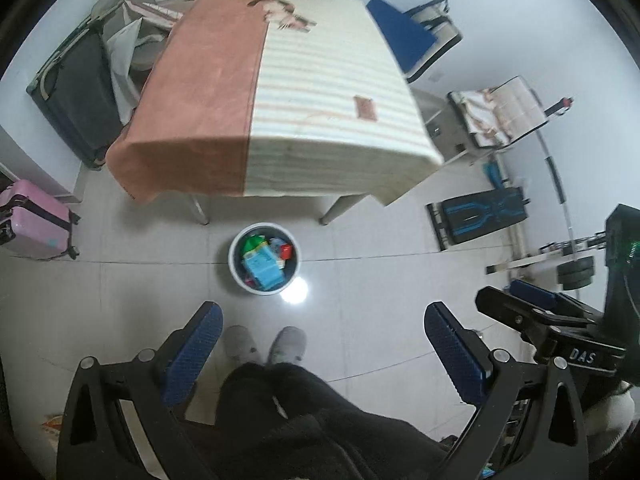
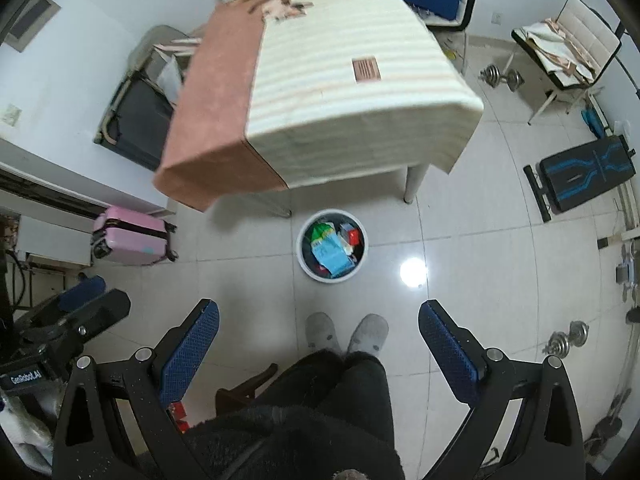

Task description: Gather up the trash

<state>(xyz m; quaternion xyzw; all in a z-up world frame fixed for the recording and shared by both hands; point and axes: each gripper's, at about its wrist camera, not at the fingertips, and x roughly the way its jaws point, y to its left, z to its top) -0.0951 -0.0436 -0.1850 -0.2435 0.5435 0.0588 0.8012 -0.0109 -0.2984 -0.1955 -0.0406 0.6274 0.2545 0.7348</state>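
Observation:
A round white trash bin (image 1: pixel 237 249) stands on the tiled floor in front of the table; it also shows in the right wrist view (image 2: pixel 301 249). It holds several pieces of trash, among them a light blue packet (image 1: pixel 262 268) (image 2: pixel 332 259), a green wrapper (image 1: pixel 252 243) and a red piece (image 2: pixel 353 236). My left gripper (image 1: pixel 323 320) is open and empty, high above the floor, nearer than the bin. My right gripper (image 2: pixel 319 316) is open and empty, at about the same height. The right gripper's body shows at the right of the left wrist view.
A table (image 1: pixel 304 80) with a pink and striped cloth stands behind the bin. A pink suitcase (image 2: pixel 128 240), a dark suitcase (image 1: pixel 76 92), chairs (image 2: pixel 568 48), a workout bench (image 2: pixel 588 176) and dumbbells (image 2: pixel 568 340) ring the floor. The person's feet (image 2: pixel 347 334) are near the bin.

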